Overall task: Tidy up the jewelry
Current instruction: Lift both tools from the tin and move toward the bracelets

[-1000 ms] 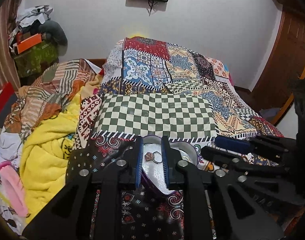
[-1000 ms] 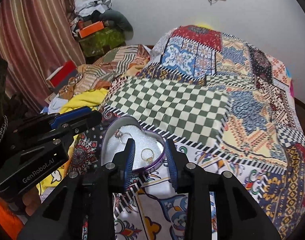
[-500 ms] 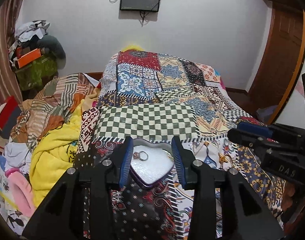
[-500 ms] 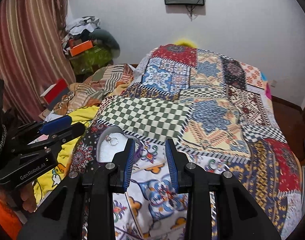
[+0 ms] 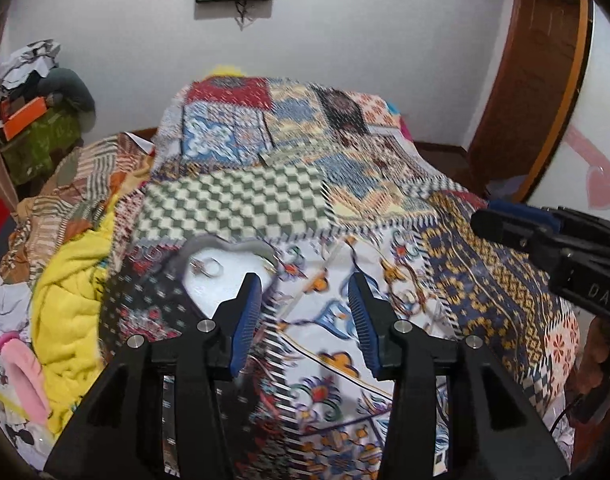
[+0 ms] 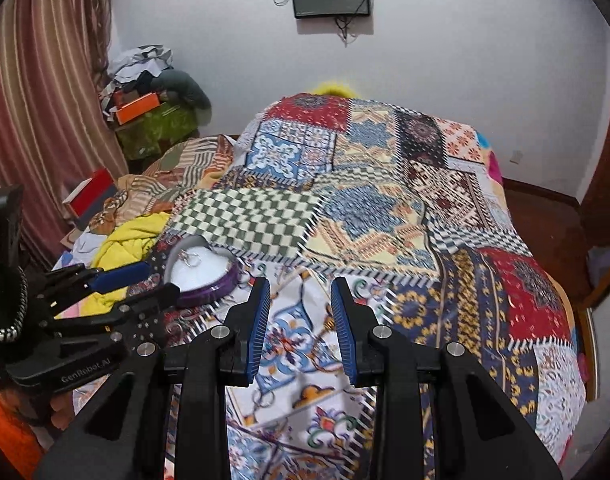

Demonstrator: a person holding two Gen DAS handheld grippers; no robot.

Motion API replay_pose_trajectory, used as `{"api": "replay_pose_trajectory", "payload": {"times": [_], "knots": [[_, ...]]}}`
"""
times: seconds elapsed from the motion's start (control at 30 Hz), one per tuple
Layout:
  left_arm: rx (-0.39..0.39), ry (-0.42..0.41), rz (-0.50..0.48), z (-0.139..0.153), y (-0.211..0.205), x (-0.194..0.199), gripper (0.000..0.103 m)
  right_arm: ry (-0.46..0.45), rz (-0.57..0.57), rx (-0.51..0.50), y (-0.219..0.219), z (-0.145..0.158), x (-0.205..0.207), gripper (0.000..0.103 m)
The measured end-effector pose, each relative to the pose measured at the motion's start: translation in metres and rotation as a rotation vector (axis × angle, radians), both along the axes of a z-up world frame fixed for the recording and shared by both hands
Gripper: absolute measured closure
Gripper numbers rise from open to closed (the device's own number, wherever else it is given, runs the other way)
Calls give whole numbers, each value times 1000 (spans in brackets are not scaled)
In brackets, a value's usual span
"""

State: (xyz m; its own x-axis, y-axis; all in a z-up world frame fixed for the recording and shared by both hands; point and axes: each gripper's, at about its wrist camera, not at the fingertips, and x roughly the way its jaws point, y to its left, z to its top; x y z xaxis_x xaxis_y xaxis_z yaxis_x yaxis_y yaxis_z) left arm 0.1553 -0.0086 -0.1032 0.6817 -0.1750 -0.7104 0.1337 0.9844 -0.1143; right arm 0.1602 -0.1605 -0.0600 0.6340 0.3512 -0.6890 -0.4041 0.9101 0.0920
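Both grippers — left gripper (image 5: 305, 312) and right gripper (image 6: 300, 322) — hover above the patchwork bedspread (image 6: 385, 208), jaws apart, empty, beside the heart-shaped jewelry box (image 6: 203, 276).

The patchwork quilt (image 6: 385, 216) lay bare across its middle, right and far parts, so a gripper could pass freely there. At the near left of the quilt sat the heart-shaped tin (image 6: 209, 280), open-topped, with rings (image 6: 189, 258) on its white lining; approach from above was unblocked. Left of the tin, a yellow blanket (image 5: 73, 288) and heaped clothes (image 5: 57, 200) crowded the bed's edge. The left gripper (image 5: 305, 320) and right gripper (image 6: 300, 326), both with jaws apart and holding nothing, hung above printed cloth, near each other beside the tin.
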Motion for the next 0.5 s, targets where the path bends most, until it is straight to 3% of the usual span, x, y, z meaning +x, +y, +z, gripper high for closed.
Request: {"api": "replay_pose_trajectory", "payload": {"times": [0.5], "knots": [[7, 159, -91, -59, -39, 15, 59, 157, -79, -45, -45, -60, 6, 74]]}}
